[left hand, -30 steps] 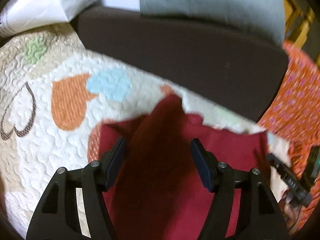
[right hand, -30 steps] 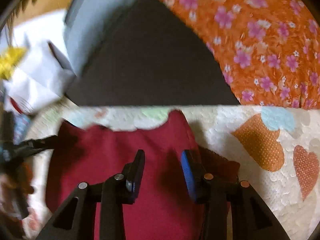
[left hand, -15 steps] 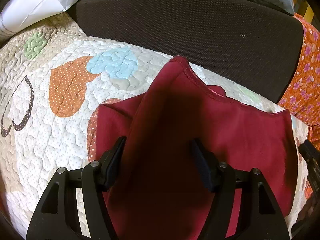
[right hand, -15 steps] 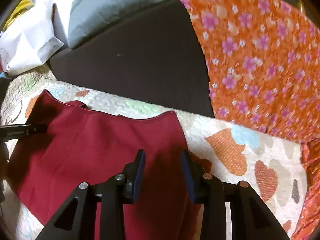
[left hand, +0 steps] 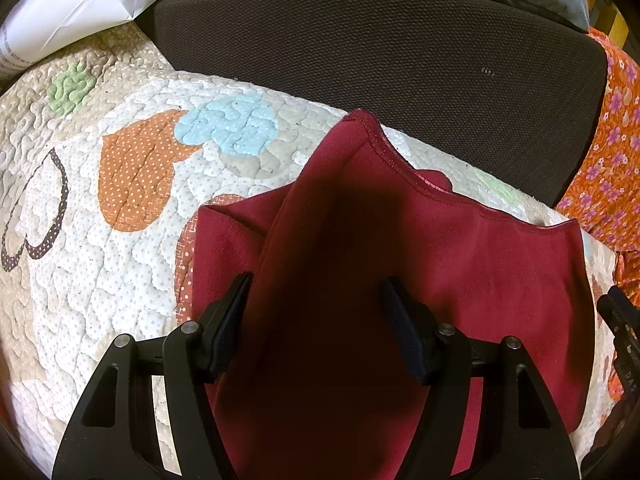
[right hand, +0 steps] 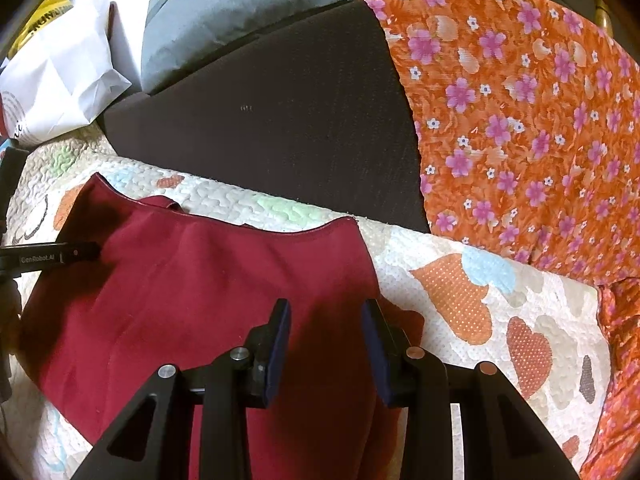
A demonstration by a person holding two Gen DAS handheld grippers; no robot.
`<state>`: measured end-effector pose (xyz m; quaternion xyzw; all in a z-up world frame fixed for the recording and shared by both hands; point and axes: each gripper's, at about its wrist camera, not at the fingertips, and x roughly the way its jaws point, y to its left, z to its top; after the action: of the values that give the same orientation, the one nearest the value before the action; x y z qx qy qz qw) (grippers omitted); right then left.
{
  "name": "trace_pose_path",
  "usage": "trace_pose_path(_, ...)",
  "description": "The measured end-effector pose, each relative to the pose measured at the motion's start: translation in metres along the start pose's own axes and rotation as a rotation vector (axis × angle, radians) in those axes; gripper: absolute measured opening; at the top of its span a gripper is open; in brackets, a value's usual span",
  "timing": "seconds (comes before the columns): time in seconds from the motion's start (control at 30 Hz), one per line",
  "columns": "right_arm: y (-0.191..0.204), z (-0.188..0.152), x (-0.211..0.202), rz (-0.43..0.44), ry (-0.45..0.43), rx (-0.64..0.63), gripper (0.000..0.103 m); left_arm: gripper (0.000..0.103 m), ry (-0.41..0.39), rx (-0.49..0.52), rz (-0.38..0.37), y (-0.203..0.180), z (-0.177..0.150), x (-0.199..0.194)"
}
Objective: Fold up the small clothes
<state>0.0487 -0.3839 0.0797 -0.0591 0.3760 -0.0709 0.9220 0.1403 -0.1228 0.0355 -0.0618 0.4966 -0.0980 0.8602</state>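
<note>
- No containers proper; a white paper bag [right hand: 60, 80] lay far ahead-left of the right hand-held gripper [right hand: 326, 344], contents not visible.
- Dark red garment [left hand: 460, 280] lay spread on a quilt w/ heart patches [left hand: 100, 240], directly under & ahead of both hand-held grippers; its hemmed edge faced away from them, one corner raised in a peak ahead of the left hand-held gripper [left hand: 316, 320].
- Beyond the garment: a dark brown cushion [right hand: 280, 120], w/ a grey pillow [right hand: 240, 12] behind it.
- Orange floral cloth [right hand: 540, 120] covered the area ahead-right of the right hand-held gripper, overlapping the cushion's right end.
- Nothing lay on top of the garment.
- Left hand-held gripper: jaws set wide apart, red fabric rising between them; whether the pads pressed the cloth, can't tell.
- Right hand-held gripper: jaws partly open, over the garment's right part near its side edge; fabric seen in the gap, pads not visibly pinching it.
- In the right wrist view, the left unit's finger [right hand: 60, 256] showed at far left, over the garment's left edge.
</note>
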Motion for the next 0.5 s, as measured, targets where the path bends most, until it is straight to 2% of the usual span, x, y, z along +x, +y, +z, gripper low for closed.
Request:
trace_pose_path(0.13, -0.009, 0.001, 0.008, 0.053, 0.008, 0.044, 0.035, 0.067, -0.009, -0.021, -0.005, 0.004, 0.002, -0.001)
trace_pose_path(0.23, -0.025, 0.002, 0.028, 0.114, 0.049, 0.102, 0.035, 0.067, -0.013, -0.055, -0.014, 0.015, 0.007, -0.001)
trace_pose_path(0.4, -0.062, 0.003, 0.066, 0.056, 0.091, 0.217, 0.030, 0.067, -0.021, -0.095, -0.028, 0.028, 0.013, -0.001)
trace_pose_path(0.5, -0.079, -0.003, 0.084, 0.121, 0.126, 0.305, 0.030, 0.067, -0.024, -0.096, -0.029, 0.032, 0.013, 0.002)
